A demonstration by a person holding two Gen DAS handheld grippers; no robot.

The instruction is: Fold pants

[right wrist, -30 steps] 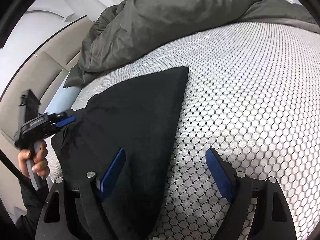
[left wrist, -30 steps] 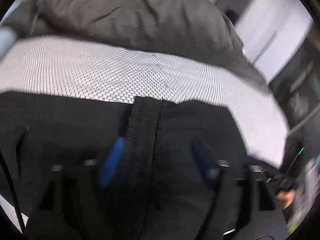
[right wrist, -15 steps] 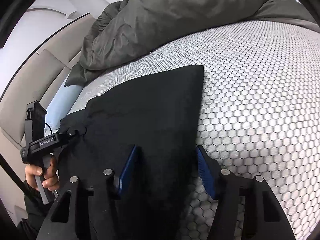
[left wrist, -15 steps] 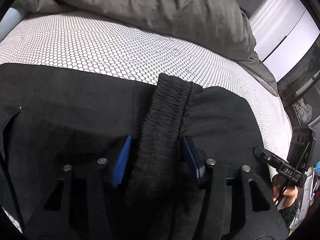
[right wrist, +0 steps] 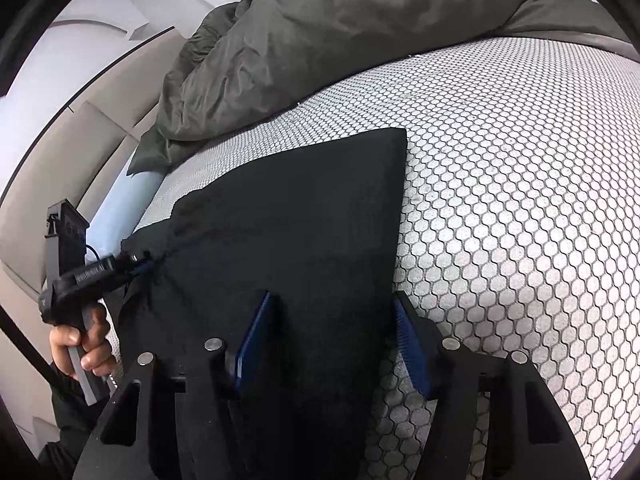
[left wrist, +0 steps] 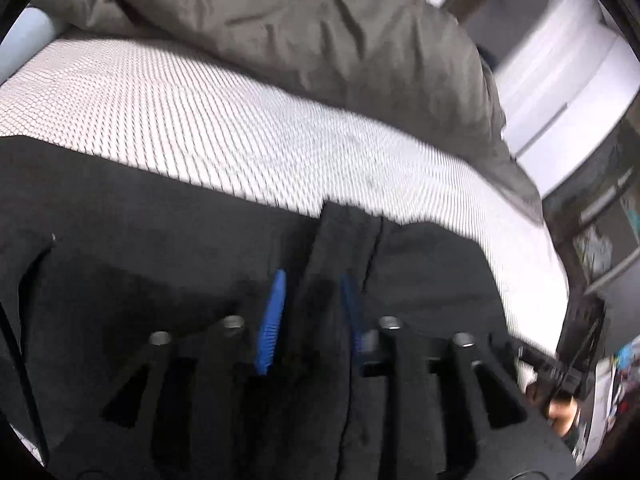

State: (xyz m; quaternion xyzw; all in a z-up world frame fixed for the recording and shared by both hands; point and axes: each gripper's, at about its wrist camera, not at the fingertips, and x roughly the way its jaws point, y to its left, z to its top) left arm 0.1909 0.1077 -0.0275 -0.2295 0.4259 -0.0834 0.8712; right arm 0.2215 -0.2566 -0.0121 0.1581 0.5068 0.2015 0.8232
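Note:
Black pants (right wrist: 300, 208) lie flat on the bed's honeycomb-patterned cover (right wrist: 520, 160). In the left wrist view a gathered waistband ridge (left wrist: 344, 232) runs up between the blue pads, and my left gripper (left wrist: 310, 316) is shut on it. That gripper (right wrist: 132, 264) also shows at the pants' left corner in the right wrist view, held by a hand (right wrist: 84, 340). My right gripper (right wrist: 332, 344) is shut on the near right edge of the pants, with its right pad at the cloth's border. The right gripper (left wrist: 552, 364) shows blurred at the far right of the left wrist view.
A rumpled grey duvet (right wrist: 360, 20) is heaped along the far side of the bed, also seen as the duvet (left wrist: 320, 40) above the pants. A pale blue pillow (right wrist: 120, 208) and a beige headboard (right wrist: 80, 152) stand on the left. Bare cover spreads right of the pants.
Both grippers' jaws narrowed from wide apart onto the black cloth. The right gripper shifted left over the pants' edge. The left gripper moved in on the waistband ridge and rolled slightly.

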